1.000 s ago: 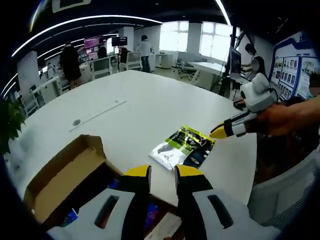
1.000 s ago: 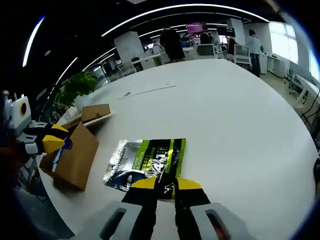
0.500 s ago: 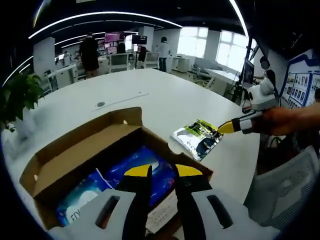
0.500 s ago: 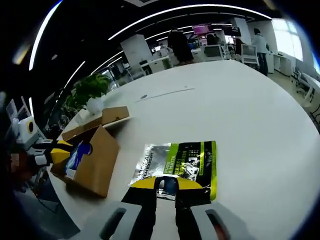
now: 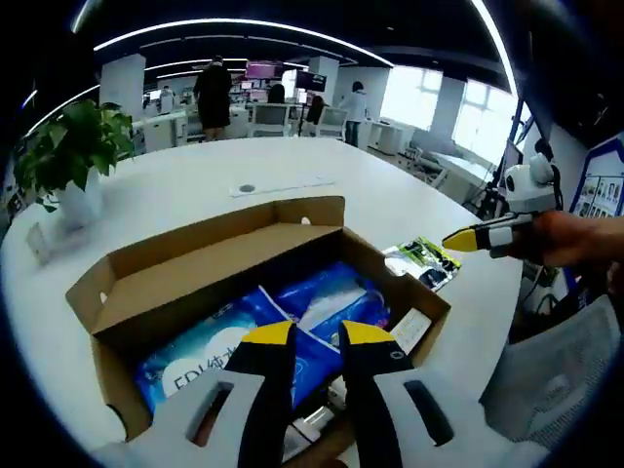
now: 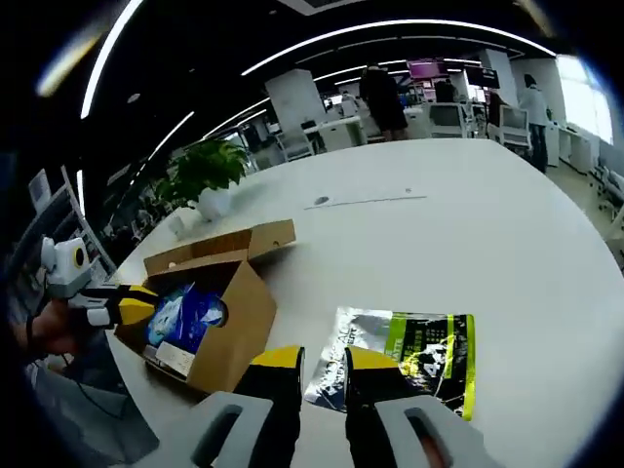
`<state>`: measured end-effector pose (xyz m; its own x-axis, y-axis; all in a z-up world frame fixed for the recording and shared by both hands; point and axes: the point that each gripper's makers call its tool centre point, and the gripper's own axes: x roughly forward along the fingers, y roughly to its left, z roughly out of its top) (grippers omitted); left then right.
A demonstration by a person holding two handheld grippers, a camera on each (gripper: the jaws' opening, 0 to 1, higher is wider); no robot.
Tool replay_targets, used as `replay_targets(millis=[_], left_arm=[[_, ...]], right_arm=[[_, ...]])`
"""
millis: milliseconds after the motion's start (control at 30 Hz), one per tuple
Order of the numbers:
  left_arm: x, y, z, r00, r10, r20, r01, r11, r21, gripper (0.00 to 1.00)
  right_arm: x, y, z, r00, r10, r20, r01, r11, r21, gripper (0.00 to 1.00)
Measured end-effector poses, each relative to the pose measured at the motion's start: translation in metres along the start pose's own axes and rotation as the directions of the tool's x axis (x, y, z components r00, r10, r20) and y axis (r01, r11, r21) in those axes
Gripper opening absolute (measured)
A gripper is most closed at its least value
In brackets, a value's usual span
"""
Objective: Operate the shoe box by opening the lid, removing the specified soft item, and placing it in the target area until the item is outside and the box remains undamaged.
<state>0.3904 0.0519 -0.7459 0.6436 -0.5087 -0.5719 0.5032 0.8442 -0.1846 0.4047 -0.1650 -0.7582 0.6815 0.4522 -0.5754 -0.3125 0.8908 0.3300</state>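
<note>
On the white table (image 5: pixel 175 195), left gripper view: we list one cardboard shoe box (image 5: pixel 253 283), lid folded back, holding blue soft packs (image 5: pixel 292 322), at least two by our count. Our left gripper (image 5: pixel 317 336) hangs just above them, fingers a little apart and gripping nothing. Since a second ago this view has swung from the table edge to sit over the open box, so we judge the next pick is being lined up. One green-and-silver pouch (image 5: pixel 424 261) lies on the table beside the box, already outside it. The right gripper (image 5: pixel 458 240) shows at the right, in a hand (image 5: pixel 575 239), away from the pouch. One potted plant (image 5: pixel 73 156) stands at the far left.

Over the same table, right gripper view: one pouch (image 6: pixel 409 356) lies flat just ahead of our right gripper (image 6: pixel 324 359), whose fingers are slightly parted and empty; half a second ago they were over its edge, now they have drawn back, so we take it as released. One box (image 6: pixel 219 312), undamaged as far as we can tell, sits left, with the left gripper (image 6: pixel 132 302) at its mouth.
</note>
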Motion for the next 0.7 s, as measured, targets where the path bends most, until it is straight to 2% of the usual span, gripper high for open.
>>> replay_targets(millis=[67,233,300,367,400,500,700], left_arm=[[-0.003,0.003,-0.001,1.000,0.005,0.004,-0.005,1.000,-0.012,0.17],[-0.017,0.020,-0.005,0.999,0.041,0.014,-0.040,0.999,-0.037,0.18],[-0.021,0.026,-0.008,0.999,0.050,0.018,-0.049,0.998,-0.046,0.17],[-0.026,0.034,-0.010,0.997,0.069,0.031,-0.066,0.994,-0.089,0.18],[-0.027,0.034,-0.011,0.997,0.060,0.042,-0.055,0.992,-0.115,0.18],[-0.029,0.038,-0.018,0.997,0.079,0.025,-0.077,0.994,-0.072,0.19],[-0.038,0.047,-0.021,0.995,0.090,0.042,-0.085,0.990,-0.115,0.20]], right_arm=[[0.005,0.008,0.005,0.999,0.024,0.026,-0.025,0.999,0.048,0.12],[0.014,0.022,0.007,0.999,0.040,0.022,-0.041,0.998,0.044,0.12],[0.019,0.039,0.007,0.998,0.061,0.016,-0.061,0.998,0.029,0.12],[0.022,0.046,0.006,0.997,0.081,0.001,-0.081,0.997,0.010,0.13],[0.024,0.051,0.006,0.996,0.087,-0.004,-0.087,0.996,0.001,0.14],[0.032,0.064,0.003,0.993,0.112,-0.029,-0.112,0.993,-0.021,0.15],[0.048,0.091,0.005,0.987,0.156,-0.049,-0.157,0.987,-0.032,0.16]])
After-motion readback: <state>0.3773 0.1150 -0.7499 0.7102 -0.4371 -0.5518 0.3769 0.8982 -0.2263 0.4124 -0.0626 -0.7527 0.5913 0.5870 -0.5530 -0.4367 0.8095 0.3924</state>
